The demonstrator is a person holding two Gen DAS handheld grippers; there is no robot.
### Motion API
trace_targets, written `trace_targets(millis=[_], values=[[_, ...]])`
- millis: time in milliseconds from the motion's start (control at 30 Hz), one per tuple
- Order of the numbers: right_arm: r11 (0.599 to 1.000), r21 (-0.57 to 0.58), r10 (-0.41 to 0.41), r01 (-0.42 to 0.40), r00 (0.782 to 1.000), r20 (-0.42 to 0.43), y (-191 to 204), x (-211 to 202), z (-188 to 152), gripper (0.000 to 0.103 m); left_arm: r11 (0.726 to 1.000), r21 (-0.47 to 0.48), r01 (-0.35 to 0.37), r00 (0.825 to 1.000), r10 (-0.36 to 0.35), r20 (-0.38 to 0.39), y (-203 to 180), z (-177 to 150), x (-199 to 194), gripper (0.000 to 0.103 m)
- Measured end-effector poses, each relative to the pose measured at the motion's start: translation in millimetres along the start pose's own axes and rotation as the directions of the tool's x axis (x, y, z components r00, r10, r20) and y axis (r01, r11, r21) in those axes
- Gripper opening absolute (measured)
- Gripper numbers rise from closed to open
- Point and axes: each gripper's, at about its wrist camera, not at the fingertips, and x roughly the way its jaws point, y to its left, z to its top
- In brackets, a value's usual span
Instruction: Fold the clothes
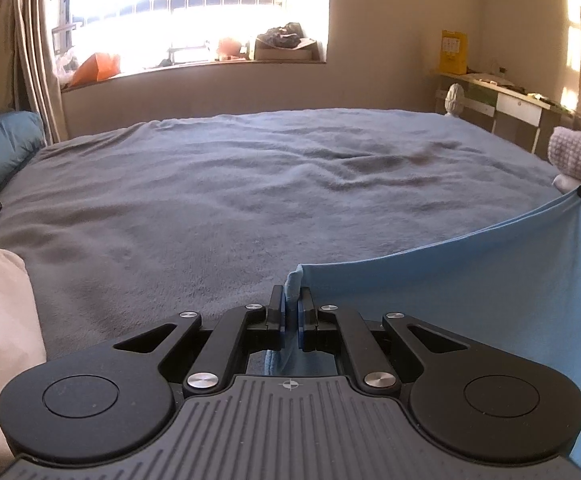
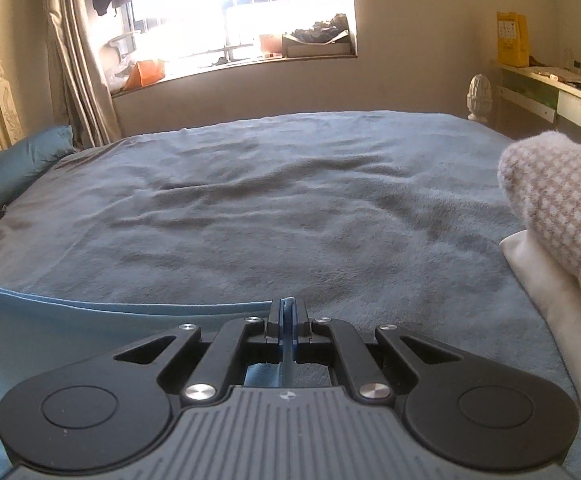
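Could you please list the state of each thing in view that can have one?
Left claw: shut on a bunched corner of the light blue cloth garment.
Right claw: shut on another edge of the garment.
Light blue cloth garment: stretched between both claws, its top edge sagging.
Grey-blue fleece blanket: spread over the bed, rippled.
Beige-and-white checked knit garment: folded, lying on a folded white cloth.

Daylight floods through the window [image 1: 194, 12], blown out to white glare; sun patches warm the right wall [image 1: 574, 48]; the bedspread [image 1: 250, 184] lies dimmer, softly shadowed; fisheye bending curves edges; corners vignette dark.
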Motion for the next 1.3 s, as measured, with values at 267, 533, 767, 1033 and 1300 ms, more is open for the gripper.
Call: trace_targets(millis=[267,533,767,1033,1300], values=[[1.0,0.001,0.006,-0.006,0.999,-0.033,-3.6,31.7,0.8,0.003,0.999,-0.025,-0.025,0.999,0.024,-0.04,6.4,-7.2,19.6,0.004],[1.0,0.011,0.019,-0.018,0.999,-0.043,-7.1,48.5,-0.4,0.003,0.999,-0.034,-0.038,0.998,0.036,-0.051,13.3,-6.3,26.0,0.004],[0.999,0.027,0.027,-0.026,0.998,-0.061,-11.5,60.2,-4.0,0.003,0.999,-0.034,-0.041,0.997,0.039,-0.074,14.6,-10.3,33.0,0.004],[0.979,0.204,0.054,-0.025,0.989,-0.137,-31.0,87.6,-8.3,0.009,0.992,-0.122,-0.033,0.993,0.019,-0.118,25.2,-11.0,39.4,0.021],[0.969,0.245,0.054,-0.034,0.996,-0.076,-22.9,64.9,7.4,0.027,0.961,-0.266,-0.079,0.991,0.047,-0.123,44.0,-8.3,23.6,0.048]])
